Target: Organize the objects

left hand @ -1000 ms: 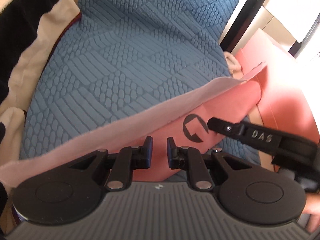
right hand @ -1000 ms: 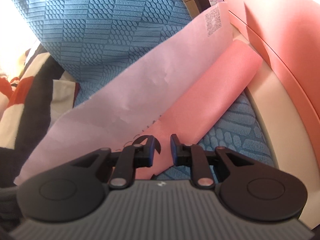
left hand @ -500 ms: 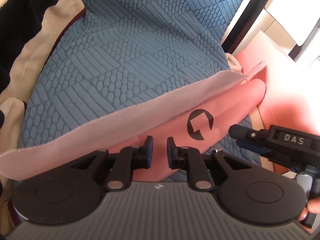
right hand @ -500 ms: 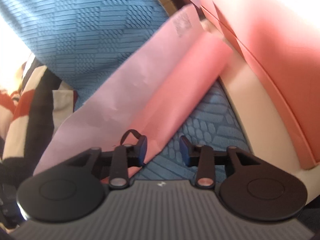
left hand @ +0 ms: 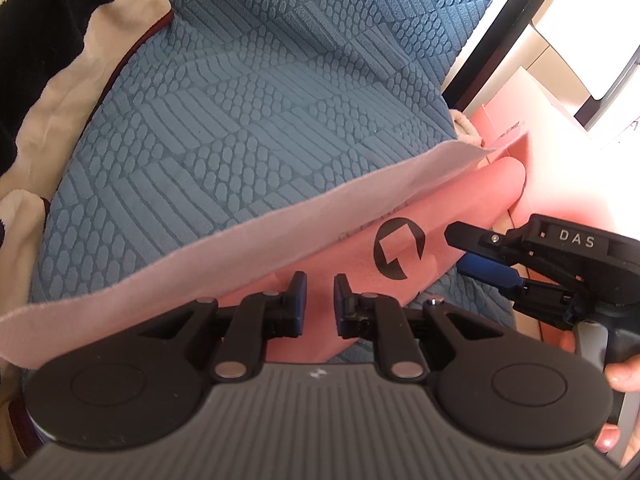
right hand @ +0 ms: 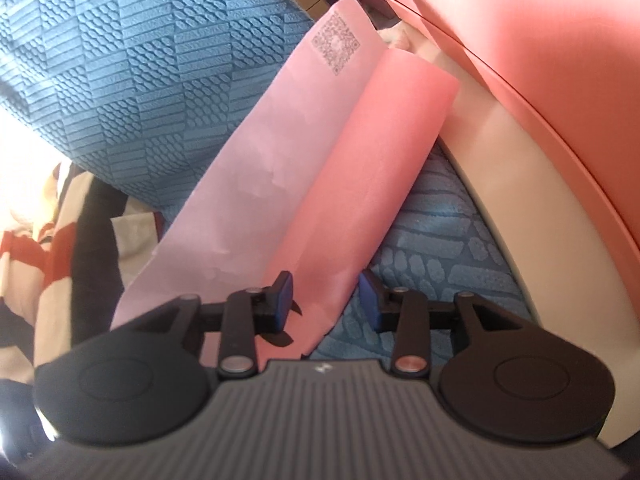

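At nine o'clock of the left wrist view, a striped black, cream and red blanket point(left hand: 48, 92) is lying bunched beside a blue cushion point(left hand: 256, 92) with an embossed scale-and-bar pattern. Across the cushion, toward four o'clock, the pink sheet point(left hand: 452, 208) is resting: thin, soft-looking, with a paler lilac flap and a black round logo point(left hand: 398, 248). The left tongs point(left hand: 320, 300) are sitting nearly pressed together, pinching its near edge. At three o'clock, the right tongs point(left hand: 460, 250) are standing spread, the sheet's edge lying between the blue pads untouched. A pink box point(right hand: 560, 92) is filling two o'clock in the right wrist view.
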